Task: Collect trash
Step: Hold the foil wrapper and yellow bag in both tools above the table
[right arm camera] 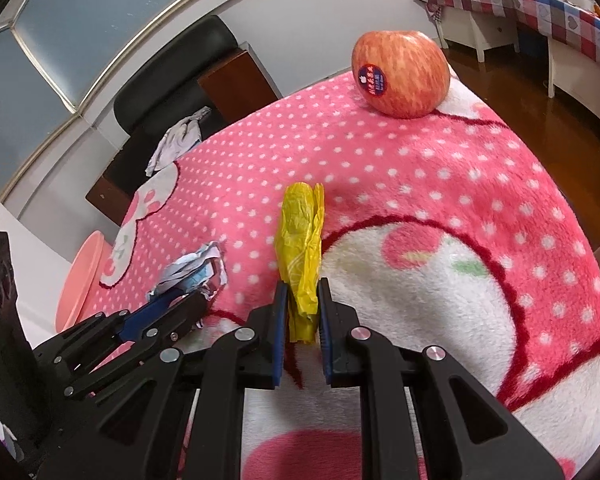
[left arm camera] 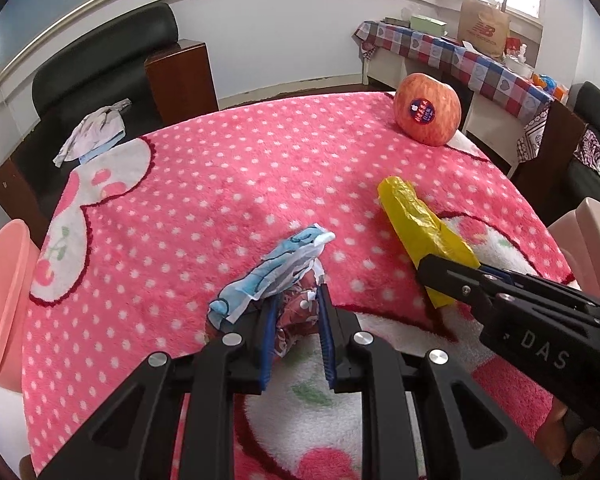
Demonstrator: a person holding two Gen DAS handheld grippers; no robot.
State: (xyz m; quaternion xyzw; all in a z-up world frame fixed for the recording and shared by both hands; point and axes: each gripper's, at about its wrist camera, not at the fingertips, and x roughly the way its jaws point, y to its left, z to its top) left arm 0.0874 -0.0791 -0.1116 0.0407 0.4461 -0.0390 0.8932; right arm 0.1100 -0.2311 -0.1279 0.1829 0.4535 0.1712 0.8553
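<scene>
My left gripper (left arm camera: 298, 300) is shut on a crumpled blue, white and dark red wrapper (left arm camera: 272, 276) that rests on the pink polka-dot blanket (left arm camera: 220, 184). The same wrapper (right arm camera: 196, 268) shows in the right wrist view in the left gripper (right arm camera: 196, 300). My right gripper (right arm camera: 303, 292) is shut on the near end of a long crumpled yellow plastic bag (right arm camera: 302, 240) lying on the blanket (right arm camera: 440, 184). That bag (left arm camera: 420, 220) and the right gripper (left arm camera: 440, 272) also show in the left wrist view.
A red apple with a sticker (left arm camera: 426, 110) (right arm camera: 400, 74) stands at the blanket's far right. A pink bin rim (left arm camera: 2, 304) (right arm camera: 80, 280) is off the left edge. A black chair with a cloth (left arm camera: 96, 128) stands behind. Another pale bin (left arm camera: 580, 240) is at right.
</scene>
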